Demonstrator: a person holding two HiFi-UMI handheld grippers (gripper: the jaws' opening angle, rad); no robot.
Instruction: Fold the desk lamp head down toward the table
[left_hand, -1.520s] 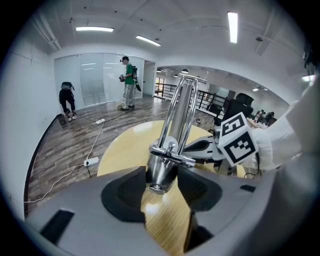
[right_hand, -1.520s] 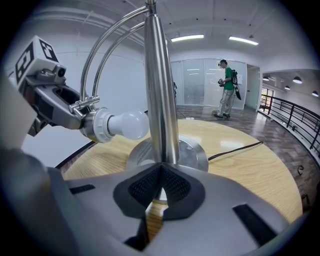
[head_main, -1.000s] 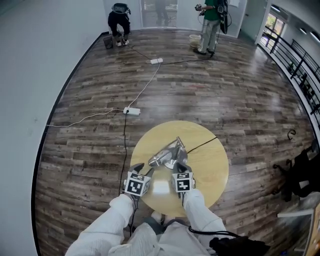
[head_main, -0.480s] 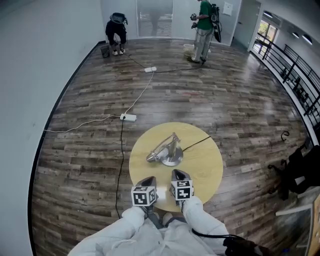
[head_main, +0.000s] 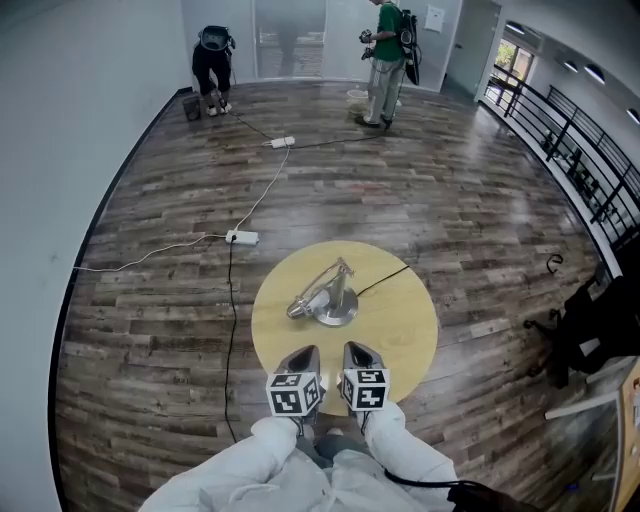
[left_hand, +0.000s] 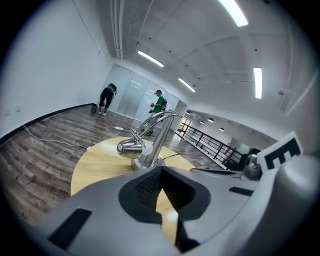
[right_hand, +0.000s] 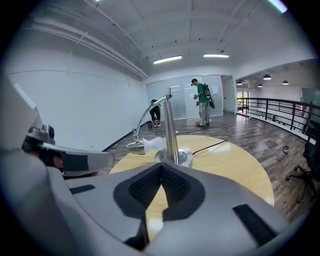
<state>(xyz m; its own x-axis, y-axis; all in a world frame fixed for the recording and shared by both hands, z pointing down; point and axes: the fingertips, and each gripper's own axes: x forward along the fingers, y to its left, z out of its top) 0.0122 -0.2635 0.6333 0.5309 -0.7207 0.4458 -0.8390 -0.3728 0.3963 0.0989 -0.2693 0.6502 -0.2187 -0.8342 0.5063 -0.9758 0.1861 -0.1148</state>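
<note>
Brown wood-plank floor (head_main: 450, 200) all around, and on it a round tabletop (head_main: 405, 335) of pale wood. At the far end of the floor two persons (head_main: 385, 55), well apart from the table. On the floor to the left, a white power strip (head_main: 242, 238) with a cable.

Near the middle of the tabletop, a little toward the far edge, the metal desk lamp (head_main: 336, 288), upright on its round base (head_main: 335, 314). Curved arm bent over to the left, lamp head (head_main: 299, 307) down low just beside the base on its left side; touching the wood or not, cannot tell. Black cord (head_main: 385, 282) from the base to the far right edge.

Compared with one second earlier: both grippers then right at the lamp, over the middle of the tabletop; now drawn back to the near edge, well apart from the lamp. Lamp free, nothing touching it, its head folded low as before.

Left gripper (head_main: 303, 356) at the near edge, jaws closed together, nothing between the pads. Right gripper (head_main: 358, 352) just beside it, jaws also together at the tips and holding nothing. Both pointing toward the lamp.
</note>
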